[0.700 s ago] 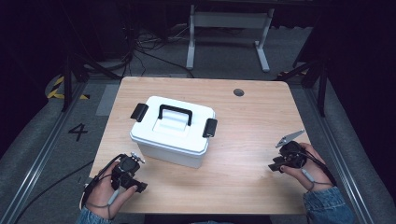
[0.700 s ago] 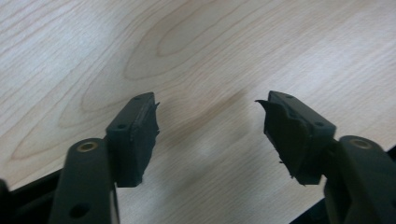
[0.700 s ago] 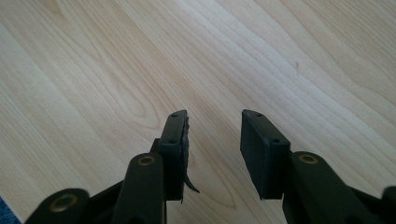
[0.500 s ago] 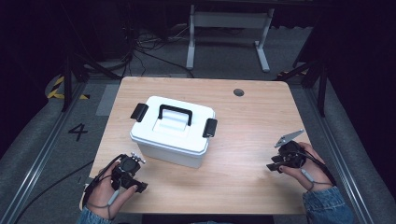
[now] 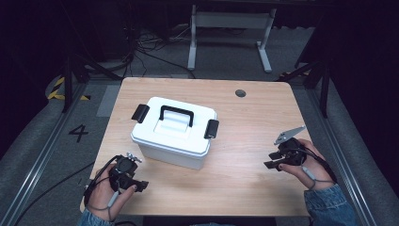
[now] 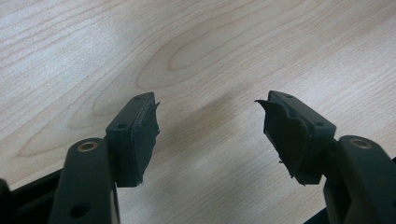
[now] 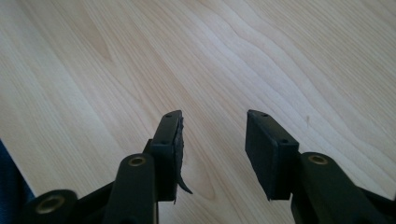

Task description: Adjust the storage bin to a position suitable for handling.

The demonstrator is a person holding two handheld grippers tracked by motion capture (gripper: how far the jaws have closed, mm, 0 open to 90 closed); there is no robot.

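Note:
A white plastic box with a closed lid, a black carry handle and a black latch at each end stands left of the table's middle. My left gripper rests near the front left corner, just in front of the box. It is open over bare wood, nothing between the worn pads. My right gripper sits near the right edge, well apart from the box. Its jaws stand open above the tabletop and hold nothing.
The wooden table has a small round grommet hole at the back right. Beyond its far edge stand a white metal frame and loose cables on the grey floor. A painted "4" marks the floor at left.

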